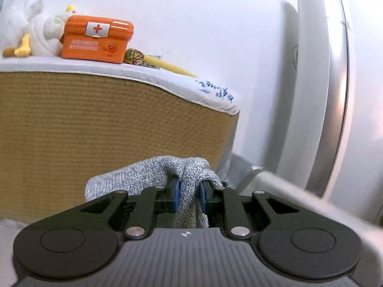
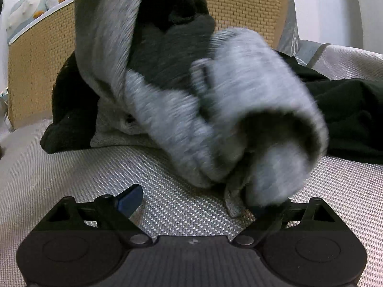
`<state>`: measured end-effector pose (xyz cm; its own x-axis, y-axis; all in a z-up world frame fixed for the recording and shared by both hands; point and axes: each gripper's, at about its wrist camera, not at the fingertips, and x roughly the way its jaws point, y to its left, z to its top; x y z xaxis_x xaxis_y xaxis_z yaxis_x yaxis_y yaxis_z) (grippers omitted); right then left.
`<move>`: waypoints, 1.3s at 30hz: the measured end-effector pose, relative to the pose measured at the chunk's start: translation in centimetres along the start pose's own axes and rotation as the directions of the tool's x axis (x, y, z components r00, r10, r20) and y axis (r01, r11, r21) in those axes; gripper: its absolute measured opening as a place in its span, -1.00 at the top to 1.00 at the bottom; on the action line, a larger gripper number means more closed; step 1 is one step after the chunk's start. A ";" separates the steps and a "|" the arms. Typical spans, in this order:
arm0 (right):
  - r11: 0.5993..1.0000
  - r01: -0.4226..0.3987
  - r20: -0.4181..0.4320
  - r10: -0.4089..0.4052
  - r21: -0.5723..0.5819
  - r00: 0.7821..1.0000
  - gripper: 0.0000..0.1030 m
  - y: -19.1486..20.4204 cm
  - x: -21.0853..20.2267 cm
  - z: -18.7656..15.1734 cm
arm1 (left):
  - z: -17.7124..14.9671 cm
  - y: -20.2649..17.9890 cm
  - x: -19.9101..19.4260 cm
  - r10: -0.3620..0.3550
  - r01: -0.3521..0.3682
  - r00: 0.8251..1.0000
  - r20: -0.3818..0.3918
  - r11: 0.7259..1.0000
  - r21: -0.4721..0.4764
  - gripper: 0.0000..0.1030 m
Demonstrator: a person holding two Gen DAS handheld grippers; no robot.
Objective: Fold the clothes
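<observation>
In the left wrist view my left gripper (image 1: pixel 189 196) is shut on a bunched fold of a grey knitted garment (image 1: pixel 148 174), which is lifted off the surface and hangs down between the blue pads (image 1: pixel 174 197). In the right wrist view the same grey garment (image 2: pixel 251 100) dangles, blurred, in front of my right gripper (image 2: pixel 198 205). That gripper is open just above the grey woven surface (image 2: pixel 71 179). Its left blue pad (image 2: pixel 130 201) is bare. The garment's rolled cuff (image 2: pixel 282 165) rests on and hides its right finger.
A black garment (image 2: pixel 354 119) lies on the woven surface behind the grey one. A tan woven mattress side (image 1: pixel 95 131) rises beyond, with an orange first-aid box (image 1: pixel 95 39) and white plush toys (image 1: pixel 31 28) on top. A white rounded object (image 1: pixel 318 83) stands at right.
</observation>
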<state>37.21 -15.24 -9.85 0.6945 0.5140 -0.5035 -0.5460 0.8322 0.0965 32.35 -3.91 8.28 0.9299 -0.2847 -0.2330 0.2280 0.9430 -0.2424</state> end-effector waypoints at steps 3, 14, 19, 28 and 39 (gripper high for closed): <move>1.000 -0.010 0.004 0.010 0.018 1.000 -0.80 -0.4 -0.1 0.0 | -1.5 0.1 1.2 -0.014 0.013 0.997 -0.081 1.000 -0.019 0.59; 1.000 -0.019 -0.032 0.018 -0.025 0.999 -0.63 0.2 -1.3 0.3 | -11.4 0.7 -0.1 0.068 -0.051 0.958 -0.278 0.997 0.065 0.49; 0.994 -0.034 -0.061 0.028 -0.107 0.998 -0.31 0.6 -0.6 1.2 | -12.5 1.5 -2.1 0.063 -0.052 0.961 -0.270 0.997 0.048 0.49; 0.935 -0.229 -0.036 0.227 -0.270 0.973 0.28 4.3 -5.3 4.1 | -9.9 3.3 -5.0 0.077 -0.079 0.983 -0.165 0.997 -0.009 0.48; 0.930 -0.347 -0.074 0.340 -0.122 0.937 0.32 3.5 -6.2 2.9 | -5.6 1.6 -5.9 0.017 -0.013 0.992 -0.128 0.999 0.037 0.68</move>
<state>32.32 -14.93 -3.91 0.4304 0.7494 -0.5031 -0.8057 0.5702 0.1601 25.62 -1.69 4.03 0.8891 -0.2879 -0.3559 0.2267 0.9523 -0.2041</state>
